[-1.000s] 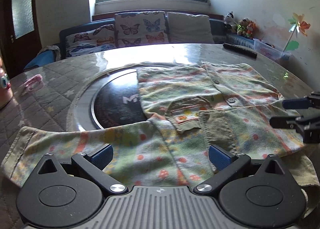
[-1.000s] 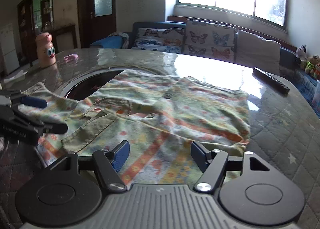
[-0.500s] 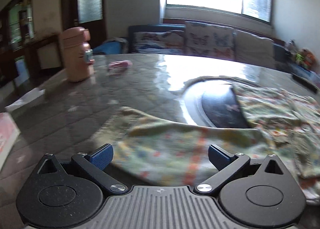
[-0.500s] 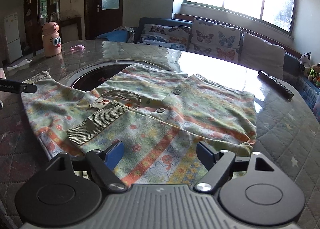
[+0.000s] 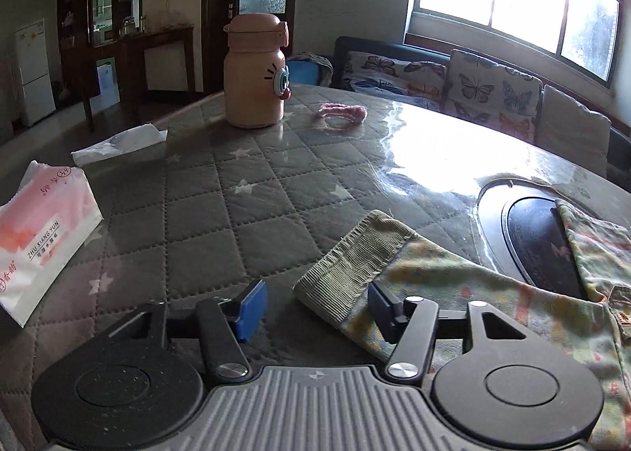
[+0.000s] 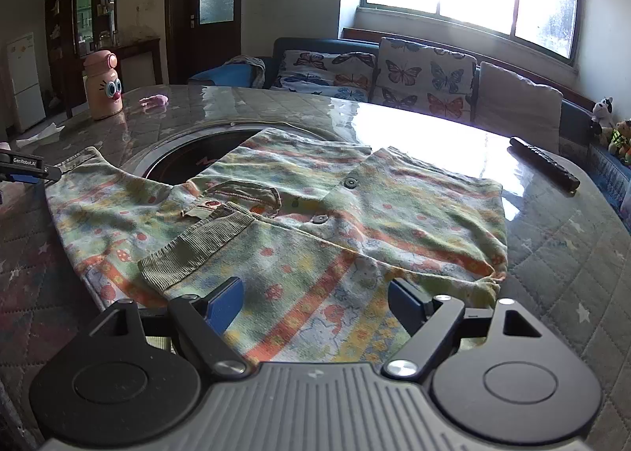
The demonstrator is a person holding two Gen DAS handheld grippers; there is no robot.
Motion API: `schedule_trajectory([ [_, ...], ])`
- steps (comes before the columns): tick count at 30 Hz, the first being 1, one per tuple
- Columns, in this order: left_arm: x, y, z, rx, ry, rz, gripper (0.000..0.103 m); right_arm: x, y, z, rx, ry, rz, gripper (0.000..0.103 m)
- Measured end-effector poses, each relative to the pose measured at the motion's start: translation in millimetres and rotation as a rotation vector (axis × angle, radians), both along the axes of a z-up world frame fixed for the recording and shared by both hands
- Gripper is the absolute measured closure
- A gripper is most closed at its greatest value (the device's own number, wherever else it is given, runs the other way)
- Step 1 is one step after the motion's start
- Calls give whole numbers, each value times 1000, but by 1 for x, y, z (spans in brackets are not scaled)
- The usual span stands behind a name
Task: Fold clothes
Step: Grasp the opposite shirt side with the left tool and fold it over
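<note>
Jaws of the left claw [image 5: 315, 307] stand wide apart, grasping nothing; its right finger [image 5: 381, 311] lies over the ribbed cuff [image 5: 351, 259] of the outstretched sleeve, though whether it presses the cloth cannot be told. The left finger [image 5: 250, 309] sits over bare quilted table [image 5: 236, 194]. In the left wrist view a tissue pack [image 5: 43, 238] is cut off at 9 o'clock, a crumpled paper [image 5: 118, 143] lies at 10 o'clock, a pink bottle [image 5: 256, 72] stands at 11 o'clock with a pink band [image 5: 341, 114] just beside it. The shirt [image 5: 512, 305] runs out of frame at 3 o'clock, partly covering the dark round inset [image 5: 532, 238].

The right claw [image 6: 315, 303] is likewise released, jaws wide, low over the shirt's [image 6: 315, 222] near hem; contact cannot be made out. In its view the shirt lies flat mid-table, one sleeve folded across the front, its cuff [image 6: 197, 250] at 8 o'clock. The left claw's tip [image 6: 23, 171] shows at 9 o'clock by the other sleeve's end, mostly cut off. A remote [image 6: 544, 169] rests at 2 o'clock, well apart from the shirt.
</note>
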State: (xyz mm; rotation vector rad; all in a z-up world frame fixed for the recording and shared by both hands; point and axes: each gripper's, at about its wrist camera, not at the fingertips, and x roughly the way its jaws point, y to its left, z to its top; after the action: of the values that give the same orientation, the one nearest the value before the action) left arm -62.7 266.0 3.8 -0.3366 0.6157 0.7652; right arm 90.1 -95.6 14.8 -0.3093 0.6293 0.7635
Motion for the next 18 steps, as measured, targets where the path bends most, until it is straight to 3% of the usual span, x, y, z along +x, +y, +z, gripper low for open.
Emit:
schedule_trajectory([
  [4, 1, -2, 1, -4, -17, -27, 72, 0, -3, 0, 4, 6, -8, 21],
  [6, 2, -3, 3, -20, -33, -40, 90, -1, -4, 0, 5, 6, -13, 21],
  [10, 5, -15, 15, -34, -91, -92, 93, -1, -10, 3, 23, 4, -27, 21],
  [18, 33, -86, 58, -95, -226, -396, 94, 2, -24, 8, 71, 9, -66, 21],
])
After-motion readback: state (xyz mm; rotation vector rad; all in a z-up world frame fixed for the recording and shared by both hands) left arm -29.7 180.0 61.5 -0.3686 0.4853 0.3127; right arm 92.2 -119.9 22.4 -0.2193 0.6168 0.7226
